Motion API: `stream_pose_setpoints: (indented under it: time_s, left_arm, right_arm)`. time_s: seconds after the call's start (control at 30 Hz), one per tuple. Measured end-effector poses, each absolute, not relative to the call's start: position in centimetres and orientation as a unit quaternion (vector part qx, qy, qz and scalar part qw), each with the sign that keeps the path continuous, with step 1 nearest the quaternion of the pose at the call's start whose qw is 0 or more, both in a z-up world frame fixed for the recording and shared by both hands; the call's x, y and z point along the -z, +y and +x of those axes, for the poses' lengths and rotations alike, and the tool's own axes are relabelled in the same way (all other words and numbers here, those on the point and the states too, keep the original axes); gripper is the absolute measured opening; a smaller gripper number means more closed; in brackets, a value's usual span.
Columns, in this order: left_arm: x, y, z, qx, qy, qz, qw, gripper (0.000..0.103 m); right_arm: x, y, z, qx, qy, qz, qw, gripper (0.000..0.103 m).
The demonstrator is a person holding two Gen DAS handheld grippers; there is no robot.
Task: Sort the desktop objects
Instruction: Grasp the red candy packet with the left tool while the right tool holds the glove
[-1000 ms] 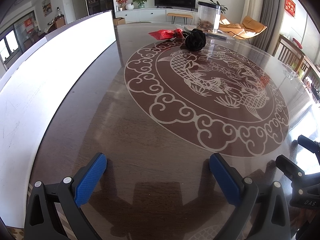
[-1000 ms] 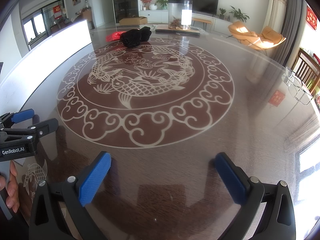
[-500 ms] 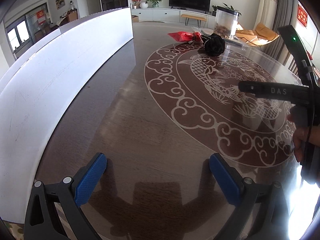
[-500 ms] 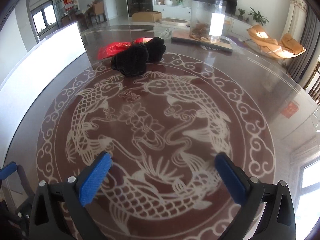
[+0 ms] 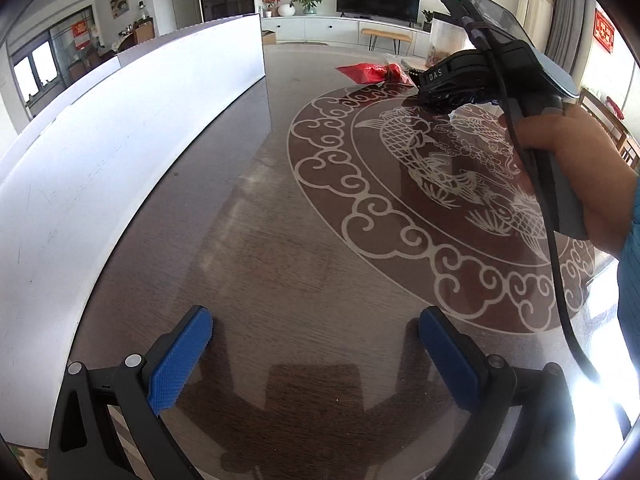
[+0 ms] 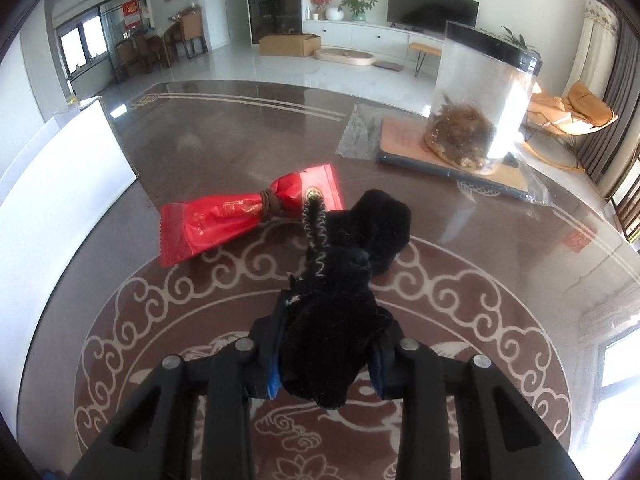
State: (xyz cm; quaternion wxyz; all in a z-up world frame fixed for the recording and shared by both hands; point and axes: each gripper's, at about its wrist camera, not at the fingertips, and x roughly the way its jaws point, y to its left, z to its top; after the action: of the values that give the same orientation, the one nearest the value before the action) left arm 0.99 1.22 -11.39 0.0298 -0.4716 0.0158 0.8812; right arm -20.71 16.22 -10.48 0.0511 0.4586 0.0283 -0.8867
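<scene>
Toward the far edge of the table [image 6: 500,280], the right gripper [image 6: 326,354] was seen with its jaws closing around a black fuzzy object [image 6: 340,300], whose near part was squeezed between the blue pads while its far part lay on the glass. A red packet [image 6: 236,216] lay just beside it on the left, near a white board [image 6: 60,168]. Farther back, a clear jar [image 6: 480,96] stood on a flat book [image 6: 404,140]. Near the table's close edge, the left gripper [image 5: 316,356] was held with its fingers wide apart, nothing between them.
</scene>
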Motion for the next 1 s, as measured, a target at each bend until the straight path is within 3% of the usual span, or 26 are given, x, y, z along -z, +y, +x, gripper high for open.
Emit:
stream_pose_setpoints:
  time_s: [0.27,0.47,0.7,1.0]
  left_arm:
    - [11.3,1.2,0.6,-0.878,0.027,-0.475,0.051,0.103]
    - [11.1,4.0,-8.9,-0.852,0.072,-0.504,0.12,0.103]
    - [11.0,6.3,-22.1,-0.833,0.087,-0.53,0.134,0.103]
    - [10.9,11.0,-30.3,-0.835,0.101,-0.516,0.163,0.103]
  right_arm:
    - [10.5,21.8,-5.9,0.885,0.036,0.458,0.074,0.035]
    - [10.7,25.0,2.7,0.897,0.014,0.436,0.074,0.038]
    - [10.4,25.0,3.9,0.898,0.023,0.433,0.074,0.041]
    - [10.4,24.6,3.4,0.898,0.029,0.433,0.073,0.041]
